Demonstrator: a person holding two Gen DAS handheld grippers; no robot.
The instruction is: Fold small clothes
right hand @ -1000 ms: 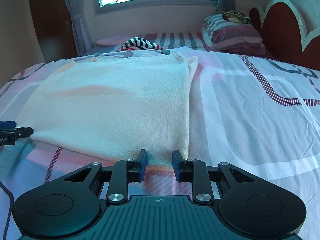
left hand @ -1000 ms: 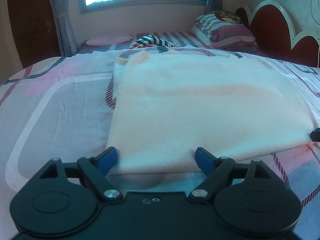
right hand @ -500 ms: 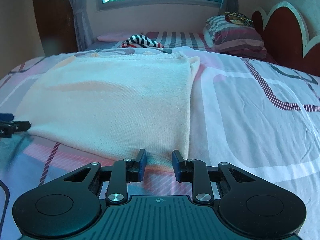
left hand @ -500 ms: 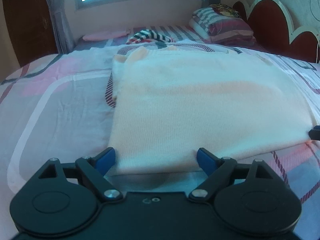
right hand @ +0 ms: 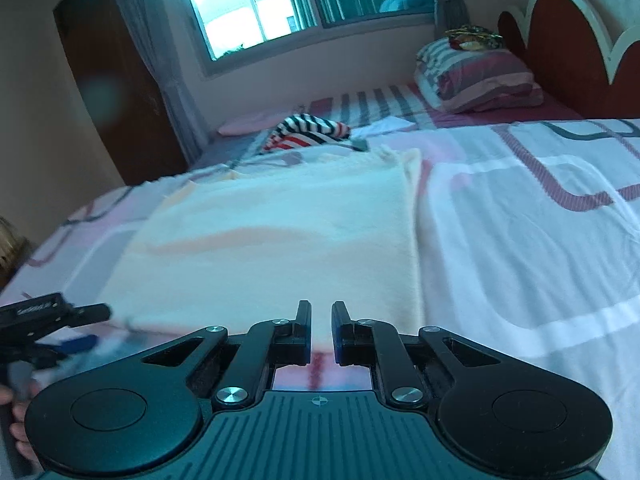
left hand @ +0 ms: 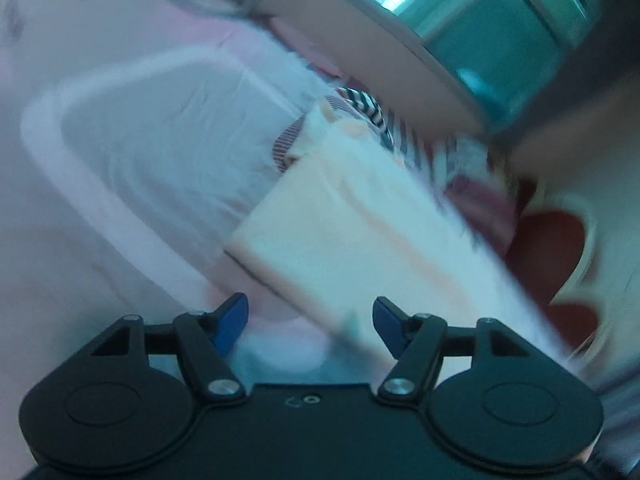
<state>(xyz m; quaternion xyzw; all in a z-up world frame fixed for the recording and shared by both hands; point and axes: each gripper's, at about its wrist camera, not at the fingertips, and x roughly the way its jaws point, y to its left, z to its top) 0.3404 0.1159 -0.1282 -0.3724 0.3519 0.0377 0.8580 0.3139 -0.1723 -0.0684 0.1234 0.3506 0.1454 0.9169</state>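
Observation:
A cream knitted cloth (right hand: 280, 248) lies folded flat on the patterned bedsheet (right hand: 520, 240). My right gripper (right hand: 320, 312) sits at its near edge close to the right corner. Its jaws are closing, a narrow gap still shows, and the cloth's edge lies in that gap. The left wrist view is blurred and tilted. There the cloth (left hand: 360, 220) runs diagonally, and its near corner lies between the blue fingertips (left hand: 236, 312) of my left gripper (left hand: 310, 312). Those jaws are closing and stand well apart, with neither pad pressing on the cloth. The left gripper (right hand: 52, 320) also shows at the cloth's near left corner.
A striped garment (right hand: 308, 130) lies just beyond the cloth's far edge. Stacked pillows (right hand: 476, 76) rest against the red headboard (right hand: 560, 40) at the far right. A window (right hand: 248, 4) and a dark door (right hand: 108, 80) are behind the bed. A person's hand (right hand: 16, 412) holds the left gripper.
The left gripper has rolled sharply, so its view is tilted, and its jaws have narrowed. The right jaws have drawn closer together, and that gripper's view has tipped.

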